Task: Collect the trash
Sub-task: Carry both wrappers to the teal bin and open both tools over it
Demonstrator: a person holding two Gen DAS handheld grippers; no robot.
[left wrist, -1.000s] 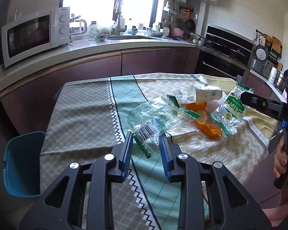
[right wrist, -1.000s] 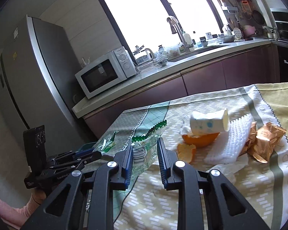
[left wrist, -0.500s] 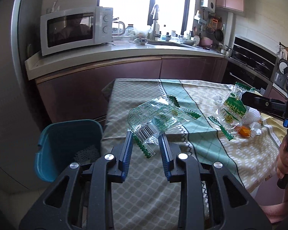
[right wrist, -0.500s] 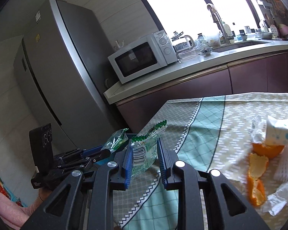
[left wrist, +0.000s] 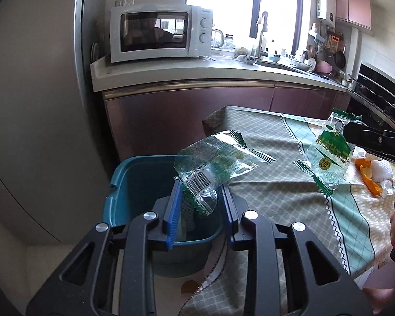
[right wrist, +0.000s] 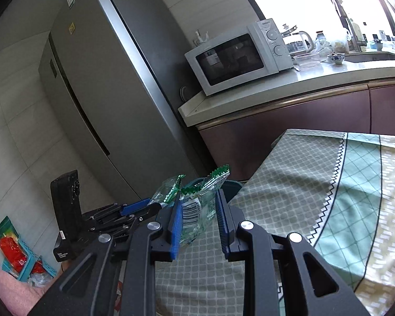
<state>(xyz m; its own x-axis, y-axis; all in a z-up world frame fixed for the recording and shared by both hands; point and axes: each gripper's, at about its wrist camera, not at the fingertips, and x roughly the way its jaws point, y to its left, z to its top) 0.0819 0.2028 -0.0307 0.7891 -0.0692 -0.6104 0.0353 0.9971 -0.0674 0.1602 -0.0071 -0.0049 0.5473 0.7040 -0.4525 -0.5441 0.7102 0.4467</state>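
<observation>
My left gripper (left wrist: 200,205) is shut on a clear green-edged plastic wrapper (left wrist: 216,163) and holds it over the teal trash bin (left wrist: 134,181) beside the table. My right gripper (right wrist: 199,218) is shut on a second green-printed wrapper (right wrist: 197,205), which also shows in the left wrist view (left wrist: 329,155), hanging over the table's edge. In the right wrist view the left gripper (right wrist: 155,206) with its wrapper (right wrist: 168,192) sits just left of mine. The bin's rim (right wrist: 231,184) peeks out behind the wrapper.
The table wears a green and beige patterned cloth (left wrist: 289,184). Orange peel (left wrist: 368,179) and white tissue (left wrist: 381,168) lie at its right. A fridge (right wrist: 113,92) stands left, a counter with a microwave (left wrist: 160,34) behind. The bin holds some trash (left wrist: 187,210).
Both grippers have swung left from the table's middle toward the bin, each carrying its wrapper. The left wrapper now hangs over the bin's opening.
</observation>
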